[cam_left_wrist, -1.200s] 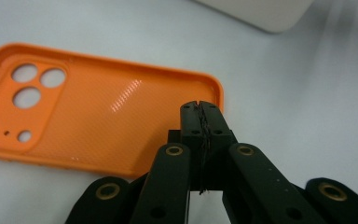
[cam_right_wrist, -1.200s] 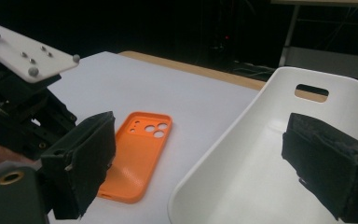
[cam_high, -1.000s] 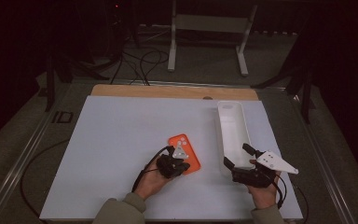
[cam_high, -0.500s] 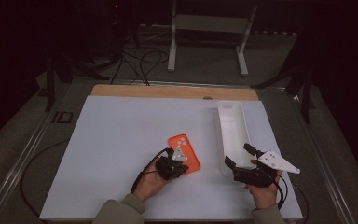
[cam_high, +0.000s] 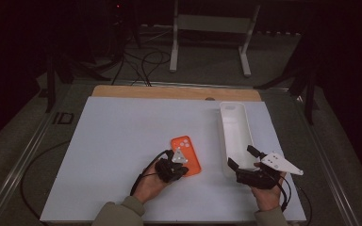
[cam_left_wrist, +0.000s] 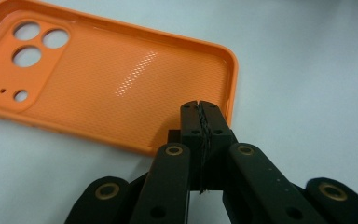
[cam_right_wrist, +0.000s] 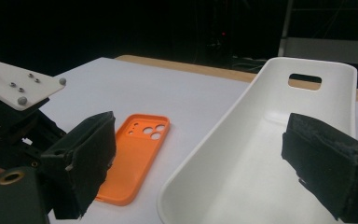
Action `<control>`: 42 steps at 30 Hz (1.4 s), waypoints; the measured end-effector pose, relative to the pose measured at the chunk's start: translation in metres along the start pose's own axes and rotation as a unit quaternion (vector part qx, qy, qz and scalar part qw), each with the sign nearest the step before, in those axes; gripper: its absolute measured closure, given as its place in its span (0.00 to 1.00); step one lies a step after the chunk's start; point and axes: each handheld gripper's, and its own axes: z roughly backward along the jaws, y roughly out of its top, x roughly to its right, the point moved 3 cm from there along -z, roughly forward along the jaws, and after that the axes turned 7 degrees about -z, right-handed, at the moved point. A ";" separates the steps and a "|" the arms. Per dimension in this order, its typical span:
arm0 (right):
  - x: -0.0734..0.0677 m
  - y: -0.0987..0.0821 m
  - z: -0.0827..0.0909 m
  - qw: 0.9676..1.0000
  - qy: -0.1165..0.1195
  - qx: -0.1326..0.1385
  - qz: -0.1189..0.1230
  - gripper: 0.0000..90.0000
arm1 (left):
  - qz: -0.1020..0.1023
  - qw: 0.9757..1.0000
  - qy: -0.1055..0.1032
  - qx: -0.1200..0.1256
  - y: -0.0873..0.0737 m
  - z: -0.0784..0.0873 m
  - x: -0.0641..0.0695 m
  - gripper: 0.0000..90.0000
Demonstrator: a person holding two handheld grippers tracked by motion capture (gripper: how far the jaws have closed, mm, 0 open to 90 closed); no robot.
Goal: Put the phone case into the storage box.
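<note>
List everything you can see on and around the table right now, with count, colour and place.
phone case: 1, orange, lying inside-up near the middle front of the table, camera holes at its far end.
tray: 1, white, long and narrow, right side of the table, a slot handle at its far end.
table: 1, white top with a wooden strip along the far edge.
stand: 1, pale metal frame on the floor beyond the table.
cables: several, black, on the floor beyond the table.
left tool: 1, black, shut at the case's near edge.
right tool: 1, black, open at the tray's near end.
</note>
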 end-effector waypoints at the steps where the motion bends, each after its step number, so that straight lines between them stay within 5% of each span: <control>1: 0.000 0.000 0.000 1.000 0.000 0.000 0.000 0.10 | 0.000 1.000 0.000 0.000 0.000 0.000 0.000 1.00; 42: 0.002 -0.003 -0.001 1.000 -0.007 -0.007 0.004 0.11 | 0.051 0.998 0.045 -0.005 -0.044 0.036 -0.035 1.00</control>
